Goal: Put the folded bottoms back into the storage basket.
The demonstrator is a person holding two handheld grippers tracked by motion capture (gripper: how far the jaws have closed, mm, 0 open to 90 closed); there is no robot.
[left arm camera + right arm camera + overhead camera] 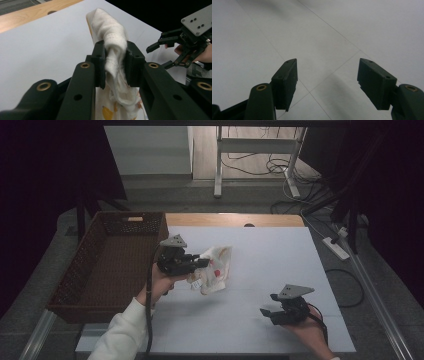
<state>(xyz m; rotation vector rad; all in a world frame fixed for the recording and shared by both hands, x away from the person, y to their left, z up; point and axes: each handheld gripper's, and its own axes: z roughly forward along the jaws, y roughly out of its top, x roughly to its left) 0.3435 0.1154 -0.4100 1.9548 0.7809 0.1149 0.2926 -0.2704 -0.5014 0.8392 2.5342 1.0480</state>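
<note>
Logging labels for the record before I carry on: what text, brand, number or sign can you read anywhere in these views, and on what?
None can be read.
Tag on the cloth, just right of the left gripper: some marks, too small and blurred to read.
Pale label on the far wall of the brown basket: too small to read.
Cloth print in the left gripper view: red and yellow patches, no letters.
</note>
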